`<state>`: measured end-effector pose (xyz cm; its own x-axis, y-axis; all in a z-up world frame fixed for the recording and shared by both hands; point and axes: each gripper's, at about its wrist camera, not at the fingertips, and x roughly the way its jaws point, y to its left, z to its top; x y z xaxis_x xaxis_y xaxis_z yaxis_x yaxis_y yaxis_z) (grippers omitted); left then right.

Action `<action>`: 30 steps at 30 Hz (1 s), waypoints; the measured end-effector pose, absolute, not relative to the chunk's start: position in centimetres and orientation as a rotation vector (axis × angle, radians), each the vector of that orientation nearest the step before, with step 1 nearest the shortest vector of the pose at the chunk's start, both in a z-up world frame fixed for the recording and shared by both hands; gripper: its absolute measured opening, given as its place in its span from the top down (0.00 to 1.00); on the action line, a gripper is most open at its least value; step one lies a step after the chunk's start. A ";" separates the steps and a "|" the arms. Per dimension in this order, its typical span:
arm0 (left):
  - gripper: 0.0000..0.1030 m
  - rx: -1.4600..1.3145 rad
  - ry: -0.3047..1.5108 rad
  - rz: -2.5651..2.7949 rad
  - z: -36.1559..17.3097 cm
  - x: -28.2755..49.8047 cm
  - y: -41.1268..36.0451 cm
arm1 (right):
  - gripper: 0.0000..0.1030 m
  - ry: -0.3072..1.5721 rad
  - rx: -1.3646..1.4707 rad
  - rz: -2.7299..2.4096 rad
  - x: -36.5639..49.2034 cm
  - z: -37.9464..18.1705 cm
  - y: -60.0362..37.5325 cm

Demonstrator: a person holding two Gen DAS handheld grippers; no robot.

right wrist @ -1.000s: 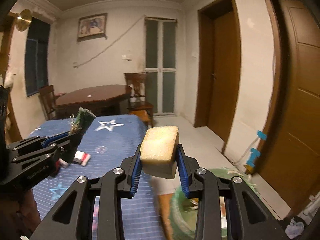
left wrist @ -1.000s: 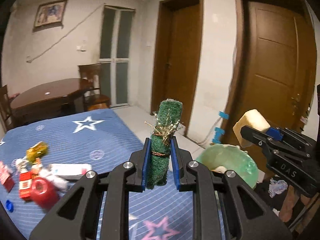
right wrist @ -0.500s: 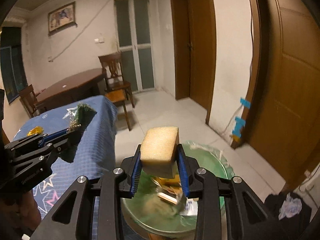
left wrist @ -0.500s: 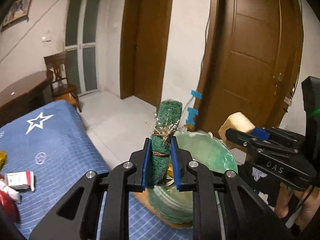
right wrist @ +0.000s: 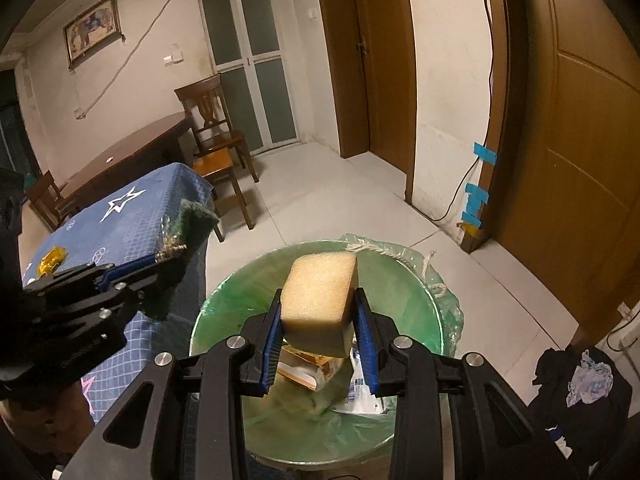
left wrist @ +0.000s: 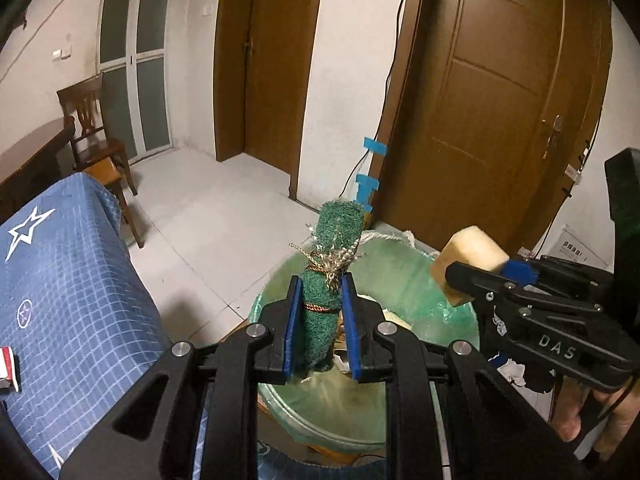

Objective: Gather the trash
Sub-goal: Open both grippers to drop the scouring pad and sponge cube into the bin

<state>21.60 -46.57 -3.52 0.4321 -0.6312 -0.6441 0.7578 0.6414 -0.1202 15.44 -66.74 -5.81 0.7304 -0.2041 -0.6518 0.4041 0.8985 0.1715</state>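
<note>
My left gripper (left wrist: 319, 326) is shut on a rolled green scouring pad (left wrist: 330, 264) tied with string, held upright above the trash bin (left wrist: 408, 280), which has a green bag liner. My right gripper (right wrist: 319, 342) is shut on a yellow sponge (right wrist: 320, 300) and holds it over the middle of the same bin (right wrist: 400, 280). The sponge also shows at the right of the left wrist view (left wrist: 468, 256). The scouring pad shows at the left of the right wrist view (right wrist: 192, 220). Paper and wrappers (right wrist: 312, 372) lie inside the bin.
A table with a blue star cloth (left wrist: 60, 280) stands left of the bin, with a small box (left wrist: 8, 368) at its edge and a gold wrapper (right wrist: 50, 260) farther back. A wooden chair (right wrist: 216, 136), brown doors (left wrist: 500, 100) and dark clothes on the floor (right wrist: 580, 380) surround the bin.
Both grippers have swung right, away from the table, and now hang over the trash bin. Each still holds its item.
</note>
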 end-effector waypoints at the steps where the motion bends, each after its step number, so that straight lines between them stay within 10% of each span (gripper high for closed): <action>1: 0.82 0.203 0.716 -0.874 -3.6 21.6 -46.8 | 0.67 0.677 0.317 -0.340 15.5 -5.9 -66.9; 30: 0.82 0.237 0.757 -0.858 -5.0 22.0 -48.9 | 0.67 0.699 0.336 -0.344 15.8 -7.7 -66.3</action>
<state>22.00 -48.87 -5.00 0.4171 -0.5956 -0.6865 0.7553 0.6473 -0.1026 15.81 -66.29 -7.74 0.7140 -0.1939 -0.6728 0.4151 0.8911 0.1836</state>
